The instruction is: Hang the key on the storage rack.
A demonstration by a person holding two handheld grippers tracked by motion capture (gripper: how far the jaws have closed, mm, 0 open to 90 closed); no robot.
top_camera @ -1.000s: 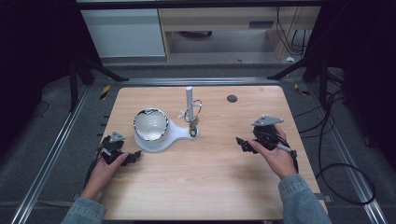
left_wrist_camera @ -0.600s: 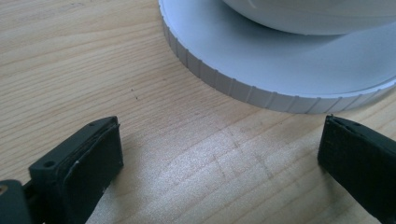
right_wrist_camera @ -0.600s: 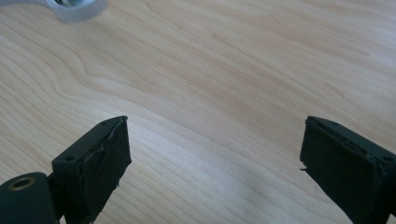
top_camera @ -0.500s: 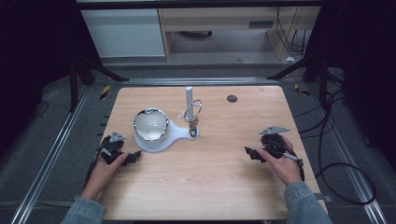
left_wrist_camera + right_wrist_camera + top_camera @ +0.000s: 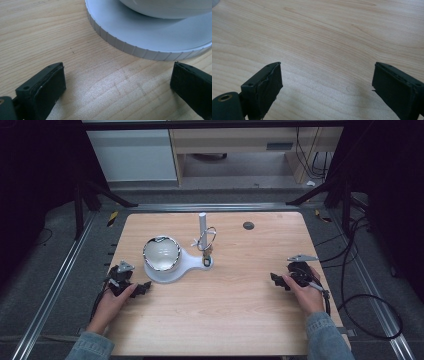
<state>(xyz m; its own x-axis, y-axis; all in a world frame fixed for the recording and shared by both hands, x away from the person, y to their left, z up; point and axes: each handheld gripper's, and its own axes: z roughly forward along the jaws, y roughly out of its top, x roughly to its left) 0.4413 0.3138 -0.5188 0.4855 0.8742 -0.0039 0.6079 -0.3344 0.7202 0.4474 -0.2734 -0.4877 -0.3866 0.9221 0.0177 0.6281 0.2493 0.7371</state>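
Observation:
A white stand [image 5: 187, 265] sits left of the table's middle, and its round ribbed base [image 5: 150, 37] carries a shiny metal bowl [image 5: 161, 252]. From its narrow end rises a white post [image 5: 202, 224] with a thin wire ring [image 5: 209, 237] hanging at it. My left gripper [image 5: 142, 287] rests on the wood just left of the base, jaws open, and in the left gripper view [image 5: 117, 82] the ribbed rim lies close ahead. My right gripper [image 5: 275, 279] lies low at the right side, open over bare wood [image 5: 327, 82].
A small dark disc [image 5: 248, 225] lies on the wooden table [image 5: 230, 320] near its far right. A black cable [image 5: 372, 305] loops off the right edge. Metal rails [image 5: 60, 285] run along both sides of the table.
My right gripper has moved right and toward the near edge, coming down to the table. The left gripper and the stand have not moved.

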